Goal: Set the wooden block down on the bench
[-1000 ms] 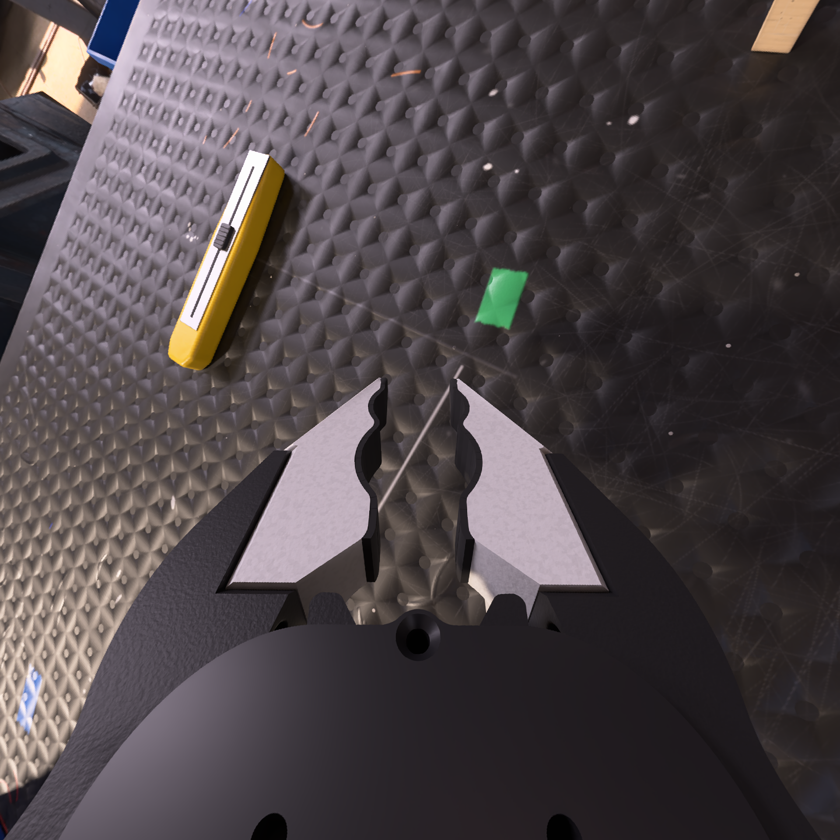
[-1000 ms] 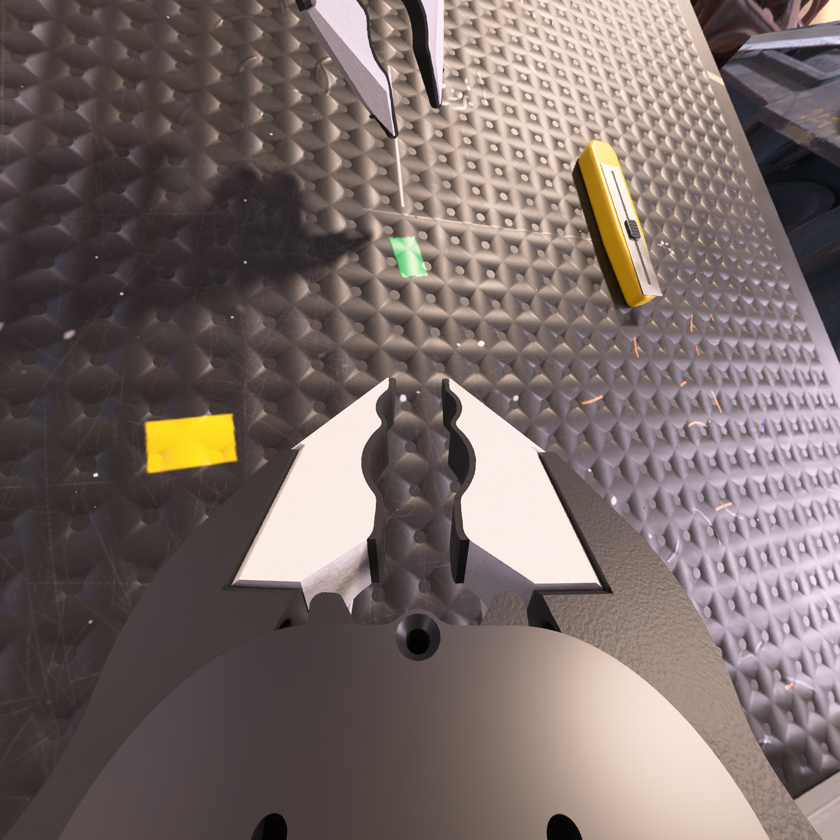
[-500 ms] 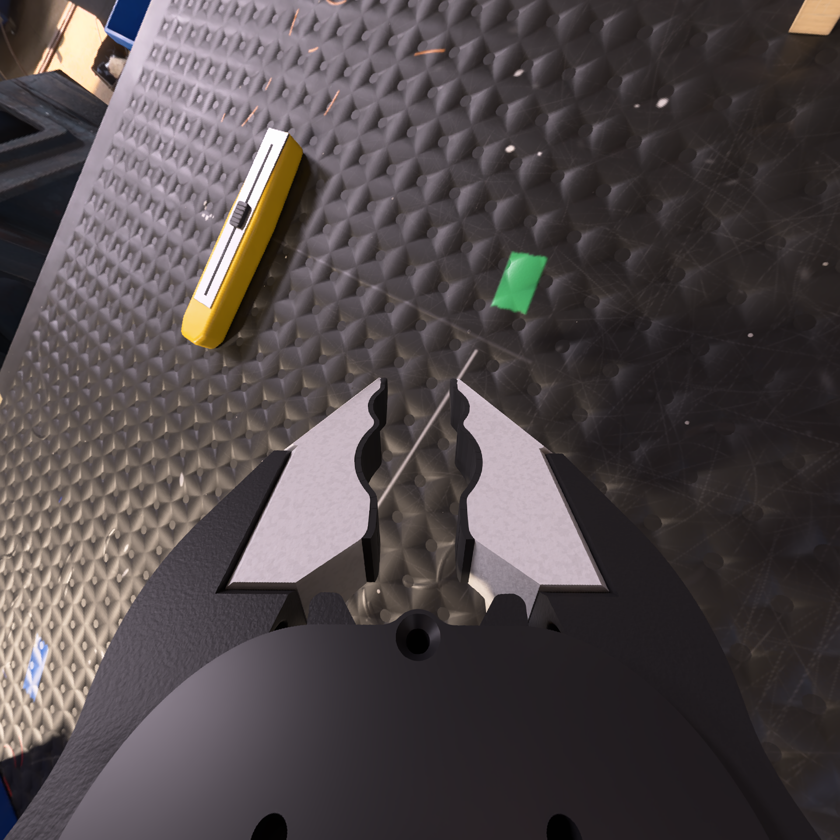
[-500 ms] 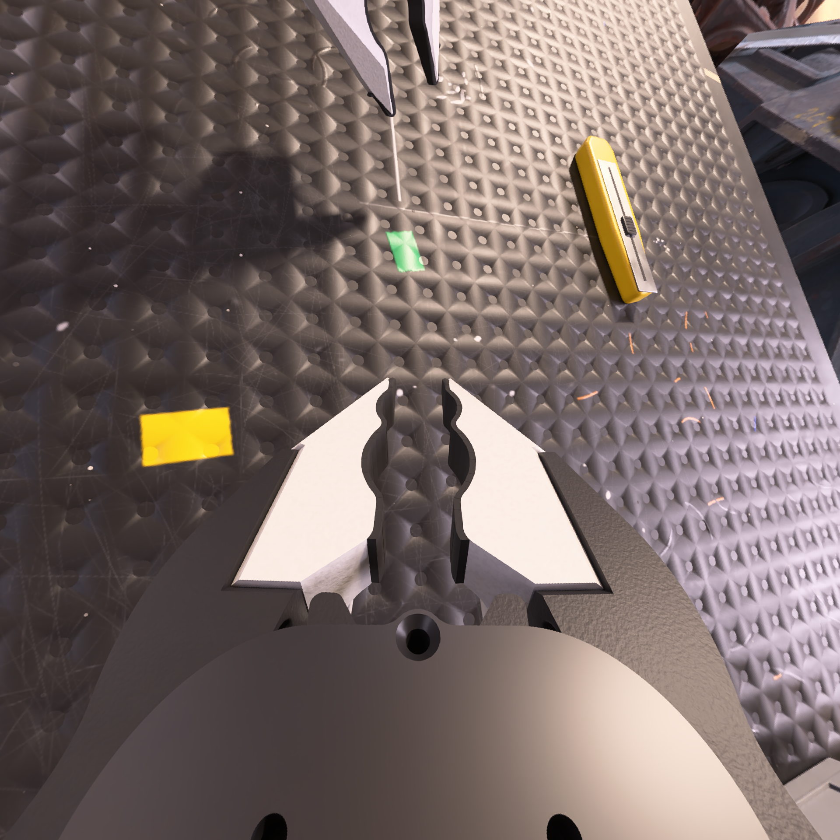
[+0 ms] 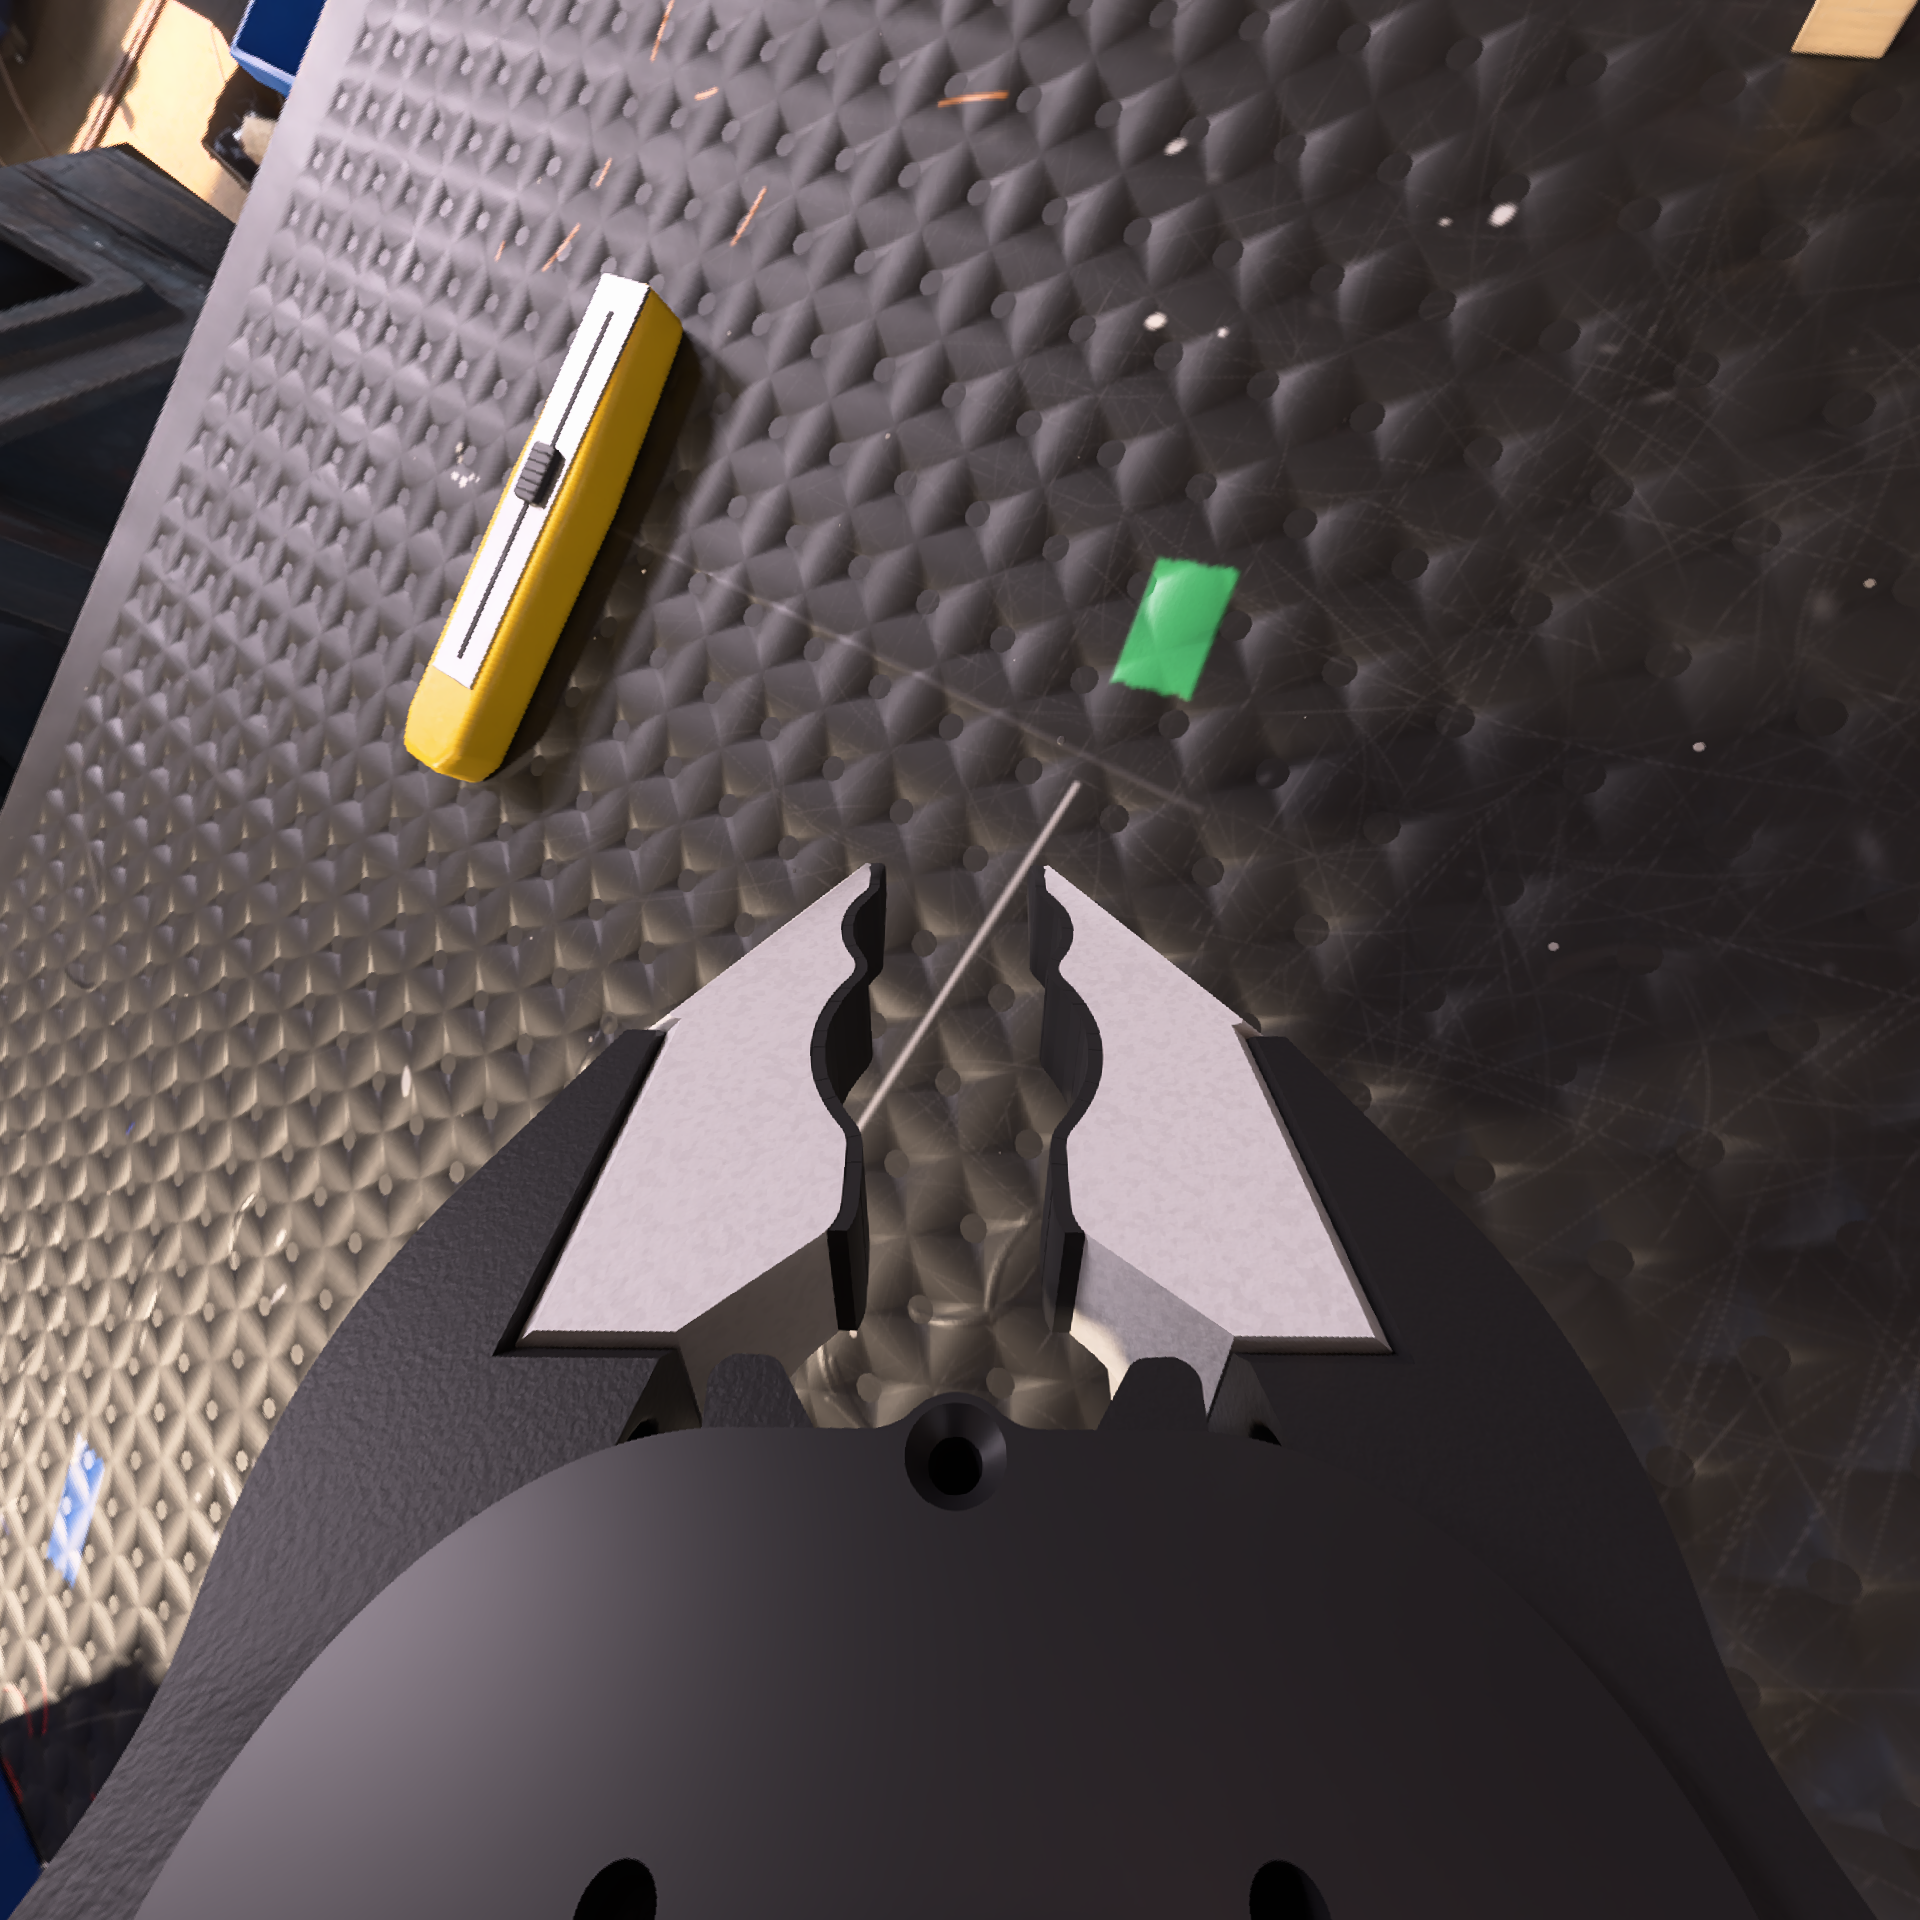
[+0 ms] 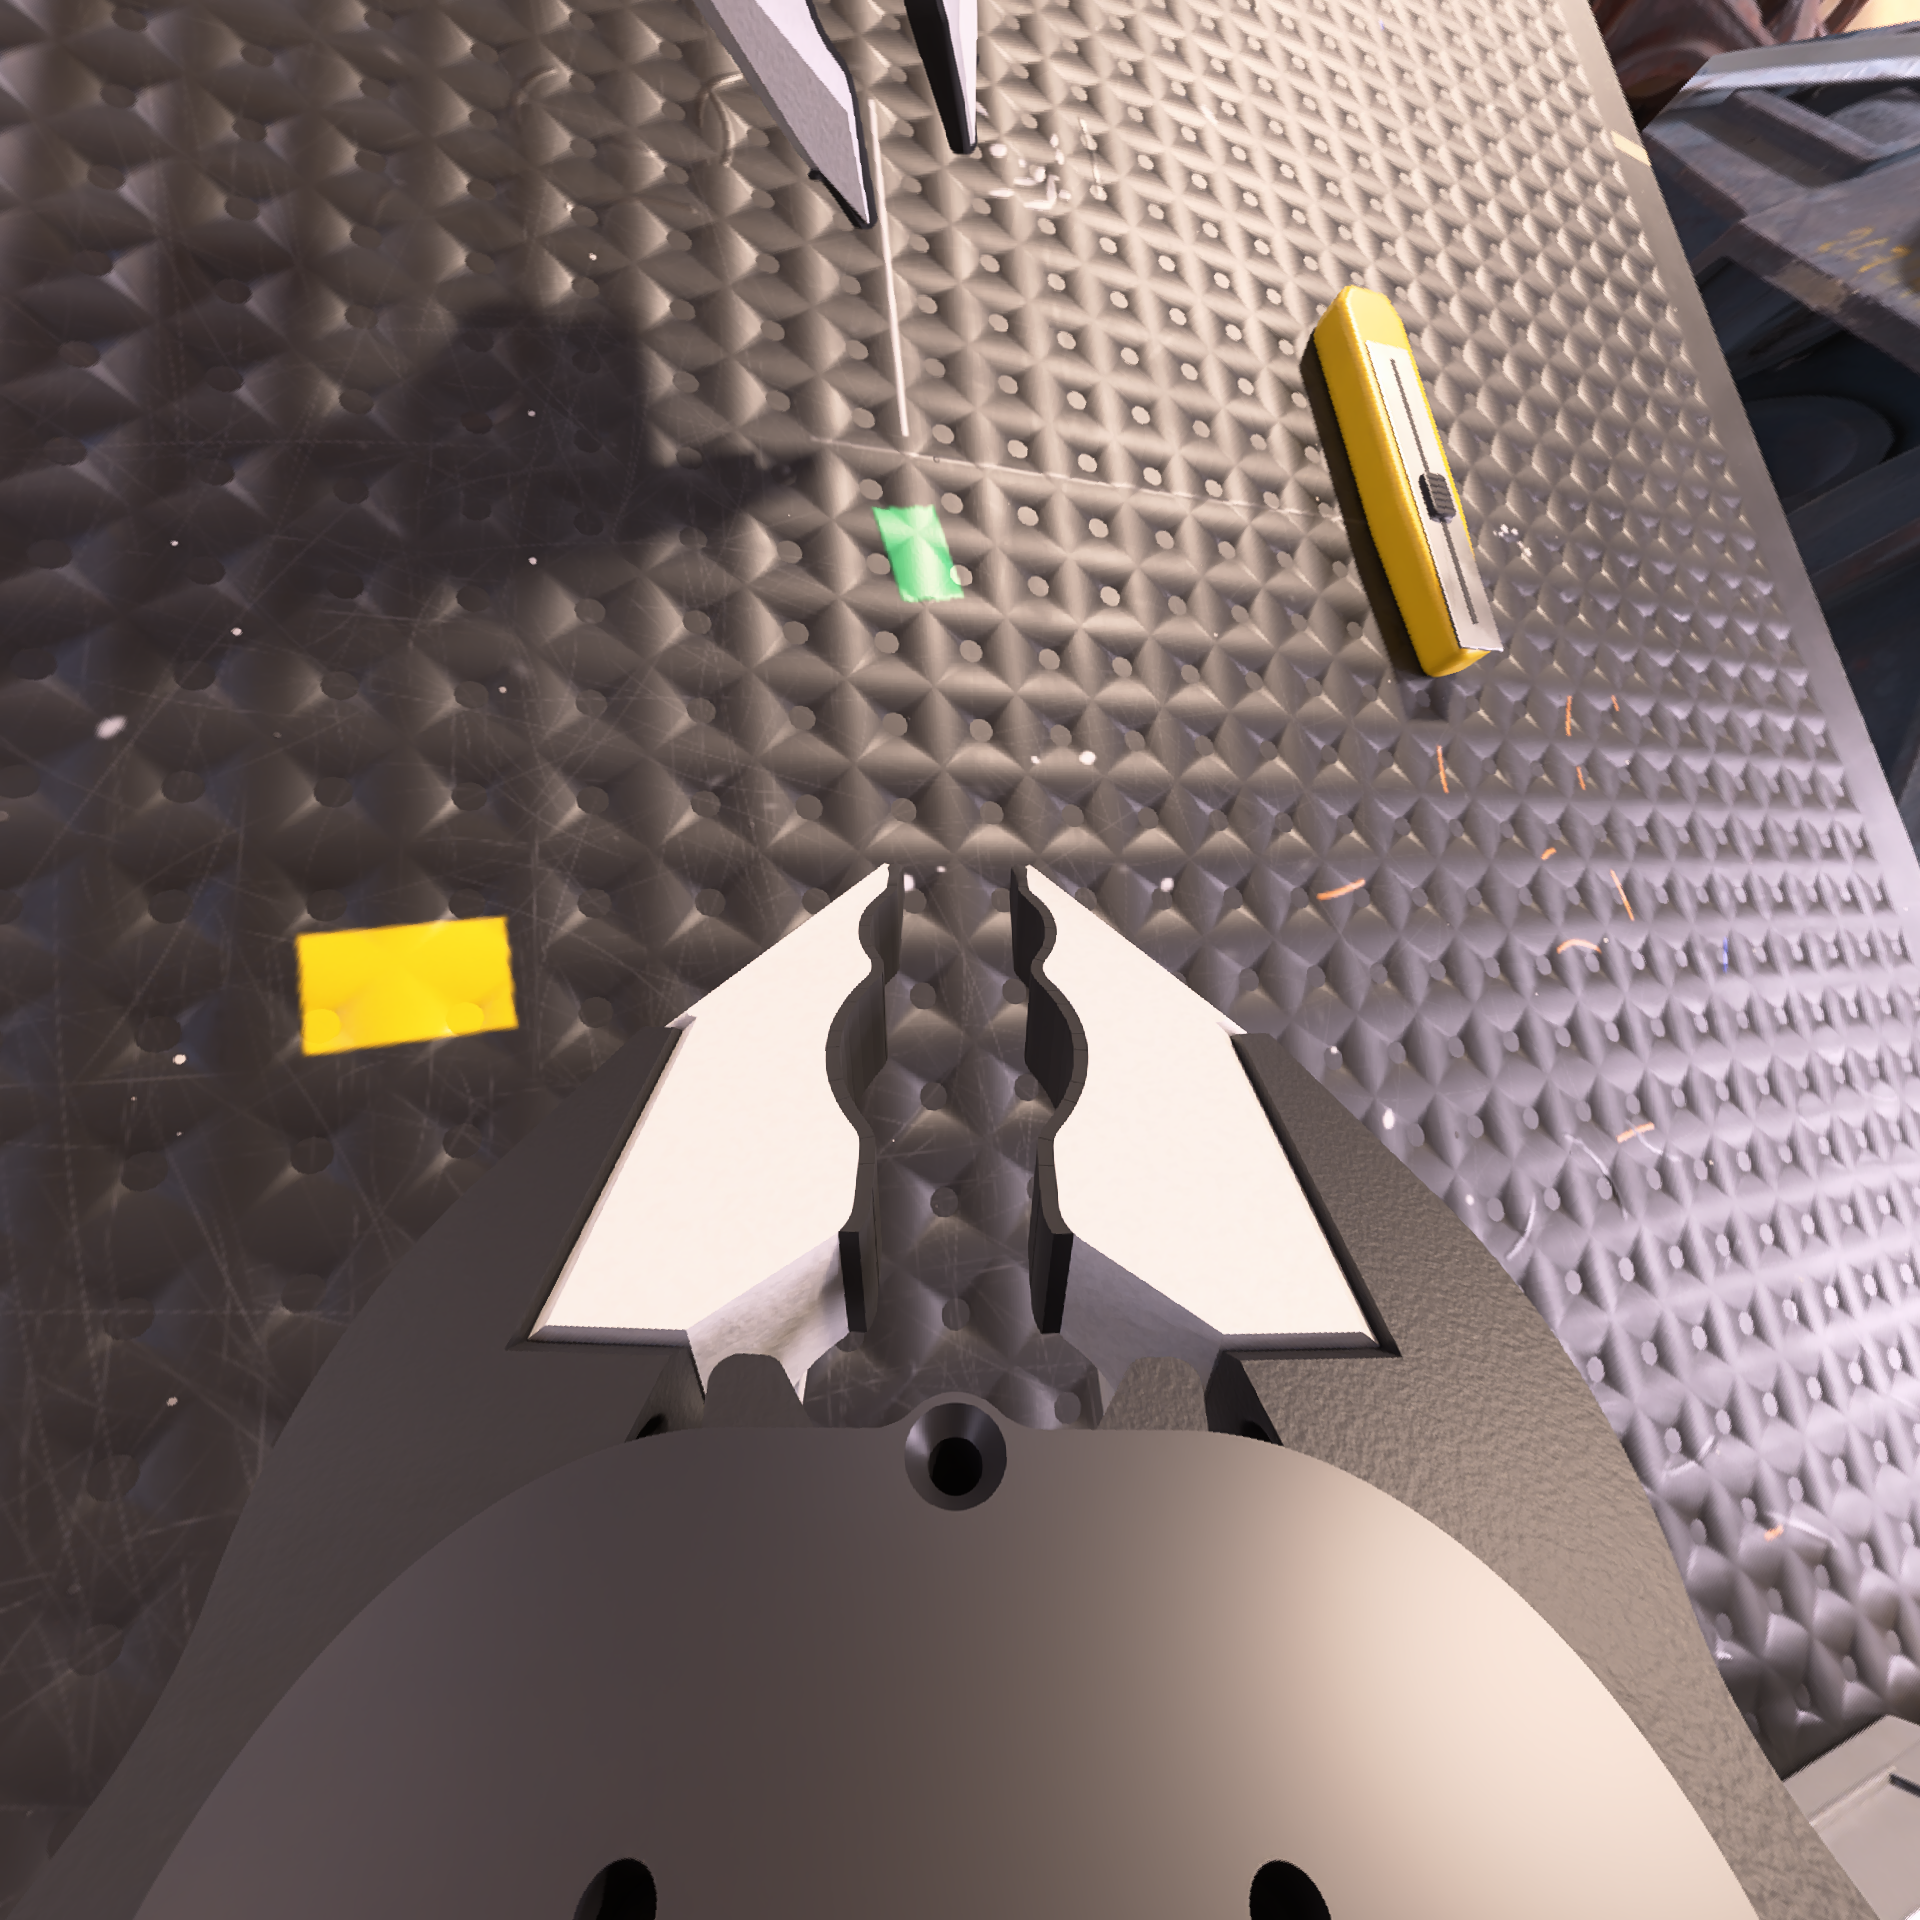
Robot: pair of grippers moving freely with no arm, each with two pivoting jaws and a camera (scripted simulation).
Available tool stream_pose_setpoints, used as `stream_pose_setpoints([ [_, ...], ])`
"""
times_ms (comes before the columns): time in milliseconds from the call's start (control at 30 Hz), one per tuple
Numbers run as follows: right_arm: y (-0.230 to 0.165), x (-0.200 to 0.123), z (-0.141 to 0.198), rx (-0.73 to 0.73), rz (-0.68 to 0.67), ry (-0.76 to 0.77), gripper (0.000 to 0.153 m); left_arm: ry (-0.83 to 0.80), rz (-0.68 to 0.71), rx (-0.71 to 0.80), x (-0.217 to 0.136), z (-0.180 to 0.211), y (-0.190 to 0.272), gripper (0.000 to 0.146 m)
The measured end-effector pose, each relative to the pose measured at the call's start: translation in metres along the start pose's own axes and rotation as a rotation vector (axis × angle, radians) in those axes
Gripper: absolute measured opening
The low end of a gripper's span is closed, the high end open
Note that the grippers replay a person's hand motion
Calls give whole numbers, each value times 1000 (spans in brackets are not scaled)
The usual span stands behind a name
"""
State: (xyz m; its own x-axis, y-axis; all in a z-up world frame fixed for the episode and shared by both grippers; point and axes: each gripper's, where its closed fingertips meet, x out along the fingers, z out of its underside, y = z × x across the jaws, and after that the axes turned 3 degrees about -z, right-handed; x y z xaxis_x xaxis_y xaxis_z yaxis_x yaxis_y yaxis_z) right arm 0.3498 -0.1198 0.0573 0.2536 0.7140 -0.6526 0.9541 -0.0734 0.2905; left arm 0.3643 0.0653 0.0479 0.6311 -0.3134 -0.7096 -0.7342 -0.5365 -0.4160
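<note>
Only a corner of the light wooden block (image 5: pixel 1855 26) shows, at the top right edge of the left wrist view, far beyond my left gripper (image 5: pixel 961 878). The left gripper is open and empty, above the dark studded bench (image 5: pixel 1455 935). A thin metal rod (image 5: pixel 997 914) lies on the bench under its fingers. My right gripper (image 6: pixel 956 883) is open and empty, over the bench (image 6: pixel 1247 831). The left gripper's fingertips (image 6: pixel 831 135) show at the top of the right wrist view, with the rod (image 6: pixel 891 291) below them. The block is out of the right wrist view.
A yellow utility knife (image 5: pixel 540 530) (image 6: pixel 1403 483) lies near the bench's side edge. A green patch (image 5: pixel 1174 629) (image 6: pixel 916 553) and a yellow patch (image 6: pixel 405 985) are stuck flat on the bench. A small blue sticker (image 5: pixel 75 1486) lies at the left. Dark frames stand beyond the bench edge (image 6: pixel 1818 364).
In the right wrist view the left gripper's fingers have drawn back toward the top edge. In the left wrist view the block has slipped toward the top right corner. Both grippers stay open.
</note>
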Motion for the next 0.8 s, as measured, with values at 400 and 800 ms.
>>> stream_pose_setpoints([
  [400,3,3,8,-21,20,-29,20,-1,10,7,0,2,6,26],
  [800,7,2,11,-26,33,-31,20,-15,13,26,2,5,7,24],
])
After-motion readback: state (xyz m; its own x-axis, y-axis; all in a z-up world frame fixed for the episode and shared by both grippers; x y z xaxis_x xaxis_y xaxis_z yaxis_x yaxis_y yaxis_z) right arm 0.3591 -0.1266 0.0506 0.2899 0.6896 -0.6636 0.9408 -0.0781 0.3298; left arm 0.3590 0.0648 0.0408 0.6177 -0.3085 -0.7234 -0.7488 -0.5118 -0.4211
